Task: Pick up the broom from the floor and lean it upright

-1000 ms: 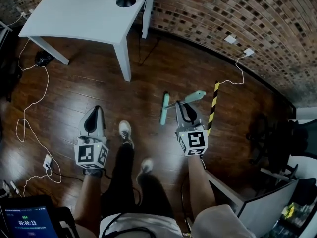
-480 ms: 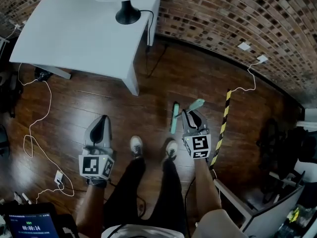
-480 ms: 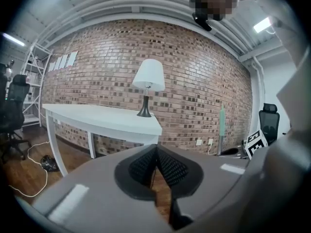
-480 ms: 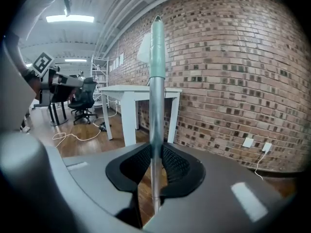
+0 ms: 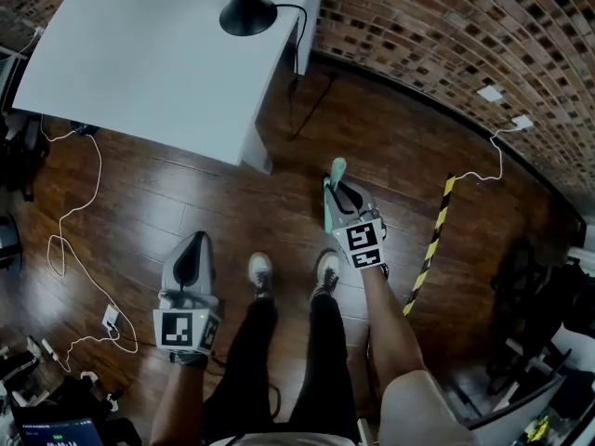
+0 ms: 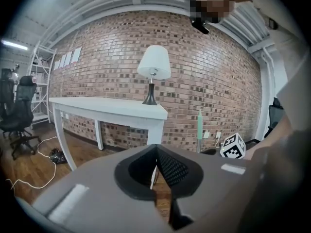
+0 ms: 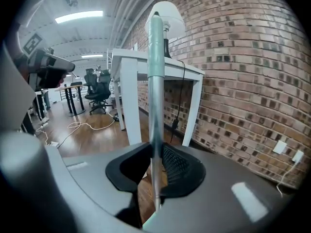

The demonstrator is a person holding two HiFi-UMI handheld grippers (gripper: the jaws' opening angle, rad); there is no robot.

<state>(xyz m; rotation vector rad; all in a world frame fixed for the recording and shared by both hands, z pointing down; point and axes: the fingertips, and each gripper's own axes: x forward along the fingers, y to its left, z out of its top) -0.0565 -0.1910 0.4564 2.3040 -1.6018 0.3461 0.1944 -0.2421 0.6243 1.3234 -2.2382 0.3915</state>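
The broom stands nearly upright in my right gripper (image 5: 346, 193). From the head view I look down its pale green handle (image 5: 338, 167), and its teal head (image 5: 326, 217) shows by the floor. In the right gripper view the handle (image 7: 156, 81) runs straight up between the jaws, and my right gripper (image 7: 155, 154) is shut on it. My left gripper (image 5: 192, 249) hangs over the floor to the left of the person's shoes, shut with nothing in it. In the left gripper view my left gripper (image 6: 156, 152) faces the table, with the broom handle (image 6: 199, 125) standing at the right.
A white table (image 5: 167, 54) bearing a black-based lamp (image 5: 247, 12) stands ahead, against the curved brick wall (image 5: 446, 35). On the floor to the right lies a yellow-and-black striped pole (image 5: 431, 242). White cables (image 5: 70, 221) trail at the left. The person's shoes (image 5: 260, 272) are between the grippers.
The person has stepped toward the table and wall. My right gripper has carried the broom forward, and its handle has swung from a slant to nearly upright. The left gripper moved along, still shut.
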